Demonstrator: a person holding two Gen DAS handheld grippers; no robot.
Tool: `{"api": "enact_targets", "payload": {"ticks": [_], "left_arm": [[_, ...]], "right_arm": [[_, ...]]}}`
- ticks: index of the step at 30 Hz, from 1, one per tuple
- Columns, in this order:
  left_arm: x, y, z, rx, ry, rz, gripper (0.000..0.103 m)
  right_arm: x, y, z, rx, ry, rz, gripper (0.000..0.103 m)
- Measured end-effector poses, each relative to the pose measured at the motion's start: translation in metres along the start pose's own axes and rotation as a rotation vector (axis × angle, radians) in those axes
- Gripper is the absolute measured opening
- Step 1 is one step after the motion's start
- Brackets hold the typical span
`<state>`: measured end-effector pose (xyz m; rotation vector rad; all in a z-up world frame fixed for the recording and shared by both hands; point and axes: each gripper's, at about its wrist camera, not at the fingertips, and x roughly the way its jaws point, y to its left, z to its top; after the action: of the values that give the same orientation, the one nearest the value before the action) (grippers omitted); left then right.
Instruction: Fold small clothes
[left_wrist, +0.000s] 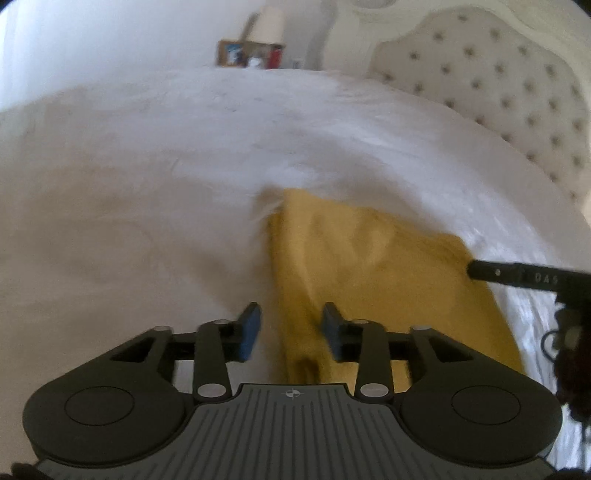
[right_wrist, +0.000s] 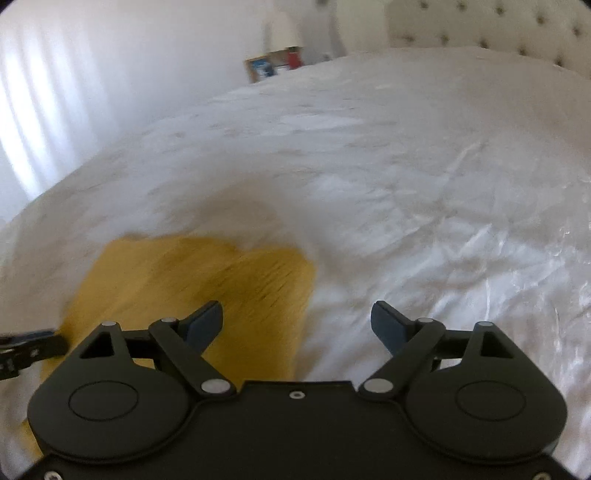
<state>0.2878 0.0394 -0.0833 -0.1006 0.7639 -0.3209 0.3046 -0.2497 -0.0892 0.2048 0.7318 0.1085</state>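
Note:
A mustard-yellow garment (left_wrist: 369, 266) lies on the white bed sheet (left_wrist: 147, 184), blurred by motion. My left gripper (left_wrist: 291, 328) is open just above its left edge, with the right blue pad (left_wrist: 332, 328) over the cloth and nothing between the pads. The garment also shows in the right wrist view (right_wrist: 199, 280), at the lower left. My right gripper (right_wrist: 297, 325) is wide open and empty, above the garment's right edge and the bare sheet (right_wrist: 424, 206). Its finger shows in the left wrist view (left_wrist: 509, 275) at the garment's right side.
A tufted cream headboard (left_wrist: 498, 85) stands at the right end of the bed. A bedside table with a picture frame (left_wrist: 236, 53) and a lamp (left_wrist: 269, 22) sits beyond the far edge. White curtains (right_wrist: 55, 85) hang at the left.

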Motion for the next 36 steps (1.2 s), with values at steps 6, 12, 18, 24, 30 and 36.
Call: {"api": "enact_targets", "payload": {"ticks": [6, 12, 18, 24, 30, 36], "left_arm": [[0.002, 0.008, -0.03, -0.066, 0.072, -0.106, 0.051], [-0.002, 0.003, -0.03, -0.105, 0.149, -0.189, 0.071], [0.01, 0.004, -0.034, -0.174, 0.159, -0.264, 0.085], [0.033, -0.004, -0.023, -0.19, 0.174, -0.363, 0.087], [0.041, -0.003, -0.03, -0.274, 0.21, -0.507, 0.069], [0.04, -0.007, -0.041, -0.329, 0.277, -0.536, 0.015]], "right_arm": [[-0.012, -0.007, -0.041, 0.085, 0.096, 0.182, 0.089], [-0.005, -0.022, -0.039, 0.151, 0.096, 0.271, 0.093], [0.025, -0.025, -0.023, 0.186, 0.12, 0.362, 0.1], [0.051, -0.022, -0.01, 0.217, 0.117, 0.473, 0.103], [0.055, -0.033, -0.008, 0.276, 0.118, 0.53, 0.067], [0.036, -0.023, -0.007, 0.232, 0.144, 0.412, 0.044]]}}
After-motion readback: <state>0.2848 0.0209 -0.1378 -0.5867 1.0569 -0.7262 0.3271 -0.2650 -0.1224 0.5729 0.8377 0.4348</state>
